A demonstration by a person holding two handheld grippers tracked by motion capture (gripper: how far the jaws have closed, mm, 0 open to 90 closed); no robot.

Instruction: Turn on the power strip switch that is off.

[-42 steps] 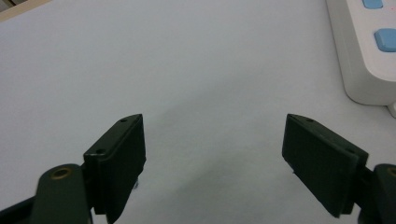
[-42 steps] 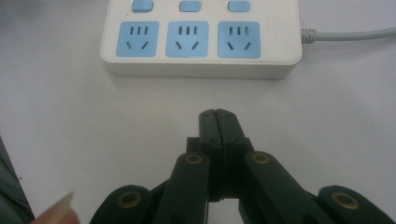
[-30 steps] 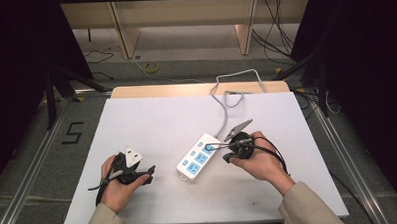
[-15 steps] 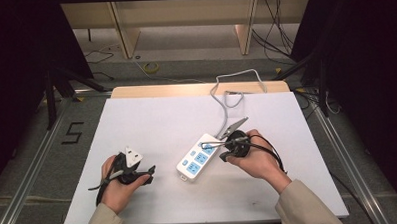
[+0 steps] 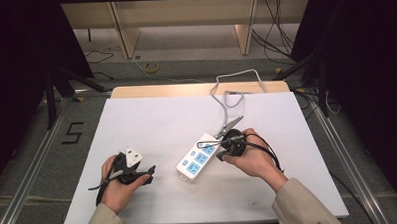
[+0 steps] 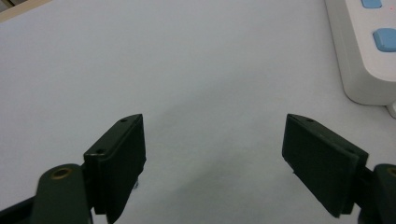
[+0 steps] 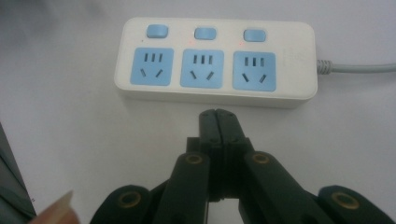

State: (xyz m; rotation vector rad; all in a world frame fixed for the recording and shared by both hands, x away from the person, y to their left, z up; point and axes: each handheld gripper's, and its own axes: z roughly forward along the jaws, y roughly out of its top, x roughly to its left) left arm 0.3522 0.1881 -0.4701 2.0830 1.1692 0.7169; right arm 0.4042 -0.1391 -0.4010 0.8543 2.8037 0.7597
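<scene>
High view | floor marking "5" (image 5: 72, 132) | power strip (image 5: 198, 157): no legible writing

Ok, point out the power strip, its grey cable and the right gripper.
power strip (image 7: 215, 58), right gripper view, middle blue socket.
grey cable (image 5: 221, 100), high view, stretch lying on the table.
right gripper (image 7: 218, 116), right gripper view, closed jaw tips.

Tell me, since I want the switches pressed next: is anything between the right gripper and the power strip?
Nothing visible. The shut right gripper points at the power strip, with bare white table between them.
</scene>
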